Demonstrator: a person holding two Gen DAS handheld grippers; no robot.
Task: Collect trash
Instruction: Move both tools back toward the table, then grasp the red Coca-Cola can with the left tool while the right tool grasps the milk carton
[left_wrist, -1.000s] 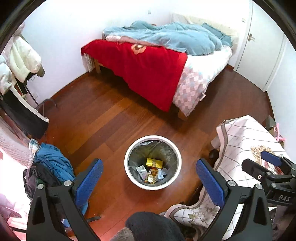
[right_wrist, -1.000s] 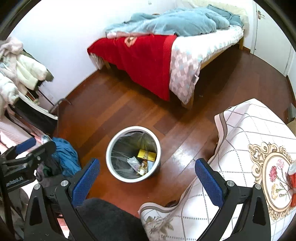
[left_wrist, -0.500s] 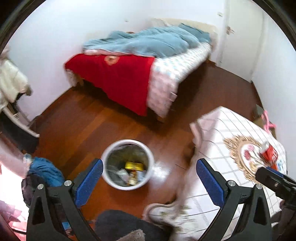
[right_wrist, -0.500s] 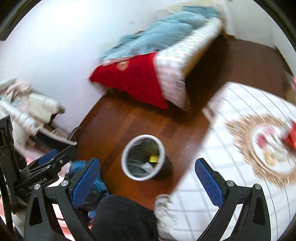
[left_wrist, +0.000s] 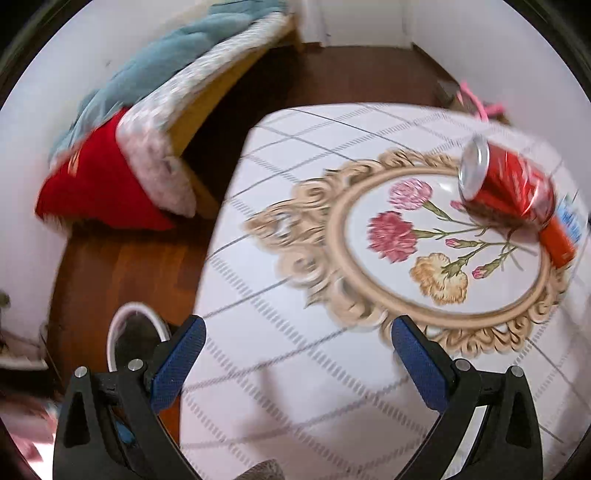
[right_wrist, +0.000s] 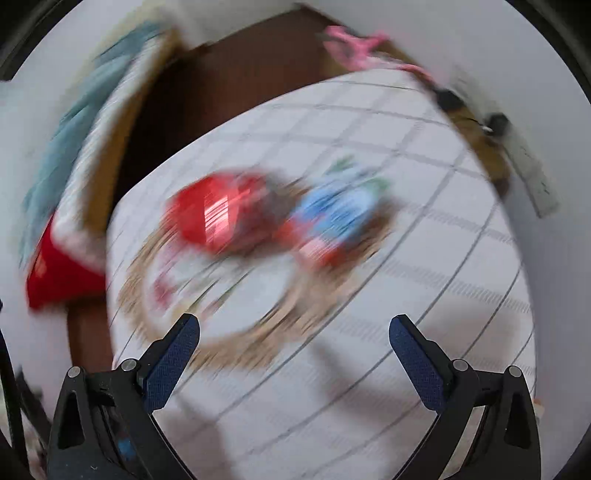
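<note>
A red drink can (left_wrist: 508, 184) lies on its side on the white flowered tablecloth (left_wrist: 332, 369), at the right of the left wrist view. A small red item (left_wrist: 557, 240) and a blue-white wrapper (left_wrist: 570, 218) lie just beyond it. My left gripper (left_wrist: 295, 354) hangs open above the cloth, short of the can, nothing between its blue pads. In the blurred right wrist view the red can (right_wrist: 218, 218) and the blue wrapper (right_wrist: 340, 210) sit ahead of my right gripper (right_wrist: 295, 350), which is open and empty. The white trash bin (left_wrist: 129, 339) stands on the floor at lower left.
A bed with a red blanket (left_wrist: 99, 184) and blue quilt (left_wrist: 155, 81) stands across the wooden floor (left_wrist: 122, 273). A pink object (right_wrist: 354, 40) and a power strip (right_wrist: 535, 181) lie behind the table by the wall.
Both grippers swung from above the trash bin to the right, over the table. The can and wrapper now lie ahead of them. Both stay open.
</note>
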